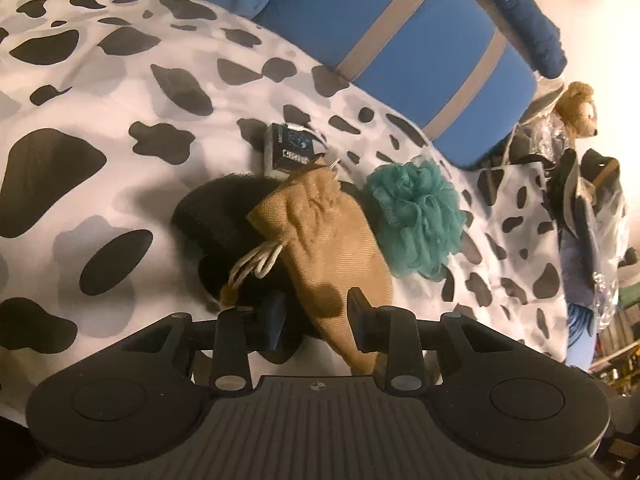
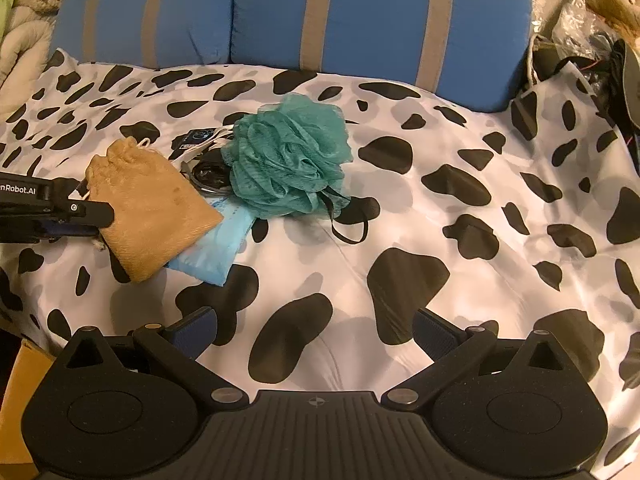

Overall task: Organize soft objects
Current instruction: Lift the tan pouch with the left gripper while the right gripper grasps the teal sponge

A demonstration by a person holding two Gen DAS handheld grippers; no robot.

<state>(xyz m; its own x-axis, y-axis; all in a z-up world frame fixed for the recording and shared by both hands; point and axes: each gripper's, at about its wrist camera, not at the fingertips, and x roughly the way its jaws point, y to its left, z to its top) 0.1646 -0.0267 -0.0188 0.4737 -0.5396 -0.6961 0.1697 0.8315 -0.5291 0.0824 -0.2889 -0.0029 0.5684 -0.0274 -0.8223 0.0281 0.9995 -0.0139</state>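
A tan drawstring pouch (image 1: 320, 236) lies on the cow-print bed cover (image 1: 80, 92), partly over a black soft object (image 1: 216, 208). My left gripper (image 1: 316, 316) has its jaws around the pouch's lower end, narrowly parted; the pouch sits between the pads. In the right wrist view the left gripper (image 2: 90, 216) holds the pouch (image 2: 152, 208) at its left side. A teal mesh bath pouf (image 2: 288, 156) sits beside it, also in the left wrist view (image 1: 416, 220). A light blue packet (image 2: 216, 248) lies under the pouch. My right gripper (image 2: 316, 336) is open and empty over the cover.
Blue cushions with grey stripes (image 2: 360, 16) line the back. A small dark box (image 1: 292, 148) lies behind the pouch. A teddy bear (image 1: 576, 108) and plastic-wrapped clutter (image 2: 580, 40) sit at the right edge. A cardboard box (image 2: 20, 400) is at the lower left.
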